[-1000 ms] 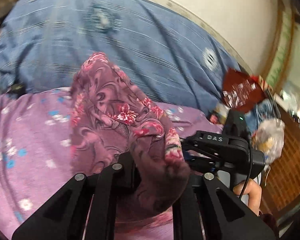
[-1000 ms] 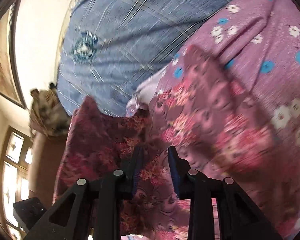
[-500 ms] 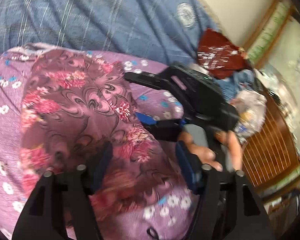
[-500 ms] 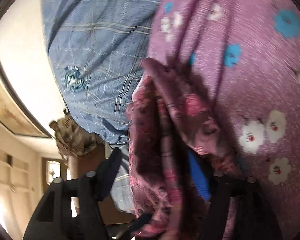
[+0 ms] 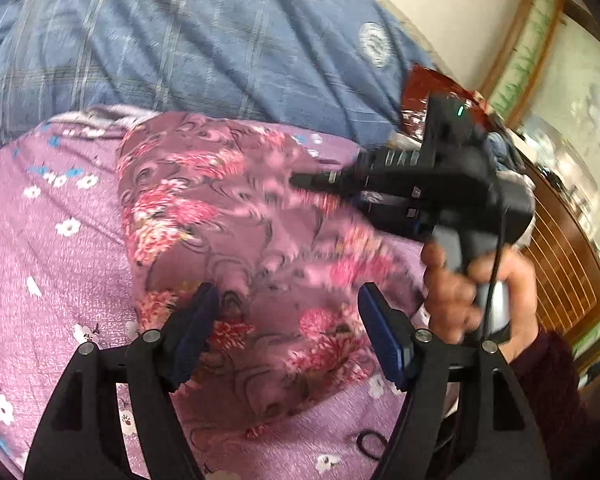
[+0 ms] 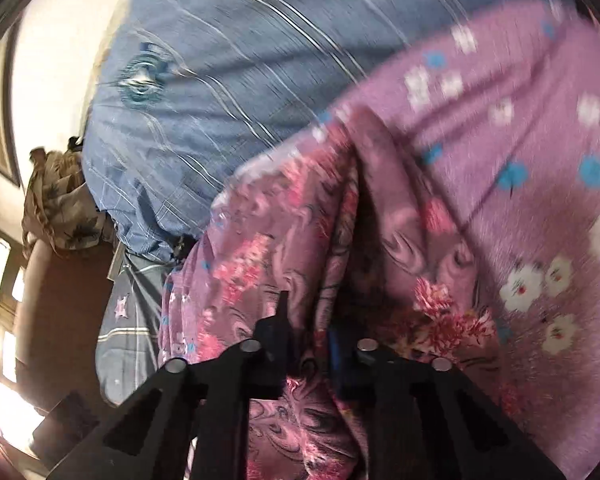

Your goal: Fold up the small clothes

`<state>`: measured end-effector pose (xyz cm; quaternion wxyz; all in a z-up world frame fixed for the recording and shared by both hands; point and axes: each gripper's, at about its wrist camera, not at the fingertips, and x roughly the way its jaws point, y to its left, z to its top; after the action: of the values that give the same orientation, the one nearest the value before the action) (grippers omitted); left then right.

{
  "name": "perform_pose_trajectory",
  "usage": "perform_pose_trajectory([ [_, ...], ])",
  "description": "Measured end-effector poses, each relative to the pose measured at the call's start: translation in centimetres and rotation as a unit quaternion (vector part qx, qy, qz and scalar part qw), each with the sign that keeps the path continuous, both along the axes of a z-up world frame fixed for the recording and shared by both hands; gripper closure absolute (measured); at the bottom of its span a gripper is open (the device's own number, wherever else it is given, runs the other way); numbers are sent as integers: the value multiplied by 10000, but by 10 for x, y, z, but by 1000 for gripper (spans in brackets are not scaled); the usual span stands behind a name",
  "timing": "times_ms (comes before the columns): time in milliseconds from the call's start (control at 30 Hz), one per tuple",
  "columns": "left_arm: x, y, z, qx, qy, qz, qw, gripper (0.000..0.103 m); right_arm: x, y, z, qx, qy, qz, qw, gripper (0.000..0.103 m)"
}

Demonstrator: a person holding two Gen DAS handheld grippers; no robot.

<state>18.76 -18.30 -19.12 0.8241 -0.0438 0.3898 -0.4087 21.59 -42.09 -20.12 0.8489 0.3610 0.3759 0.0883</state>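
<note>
Now left claw (image 5: 288,324) gapes wide, garment (image 5: 236,216) dropped flat on bed (image 5: 32,264); right claw (image 6: 306,344) newly pinched on its edge. Next fold ready.

The left wrist view looks down from close above along its spread fingers (image 5: 196,320) at the floral garment (image 5: 236,216) lying on the purple bedsheet (image 5: 60,240), facing the blue quilt (image 5: 220,40) at the bed's far edge. The right wrist view sits nearer still, low against the garment (image 6: 268,248). The 2 views share garment, bedsheet (image 6: 520,160) and quilt (image 6: 240,60)
</note>
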Motion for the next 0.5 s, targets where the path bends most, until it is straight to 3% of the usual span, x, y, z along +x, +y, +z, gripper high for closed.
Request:
perform_pose_trajectory([
  [67,-3,5,3,-251,106,-119,9996,31,-17,-6,21,36,-363,-124,9993,91],
  [133,-3,6,3,-442,296,-224,9983,31,-28,-11,28,-81,-387,-231,9990,91],
  [233,-3,2,-6,-275,425,-247,9984,31,-25,-19,8,-236,150,-413,9988,91],
  [333,3,-6,-23,-68,626,-212,9978,31,-11,-32,-36,-158,1065,-604,9923,88],
  [400,2,-6,-22,-57,597,-207,9980,31,-10,-37,-41,-47,1101,-656,9917,83],
  [500,4,-2,-16,-204,669,-174,9974,31,-15,-38,-22,-196,913,-774,9926,74],
])
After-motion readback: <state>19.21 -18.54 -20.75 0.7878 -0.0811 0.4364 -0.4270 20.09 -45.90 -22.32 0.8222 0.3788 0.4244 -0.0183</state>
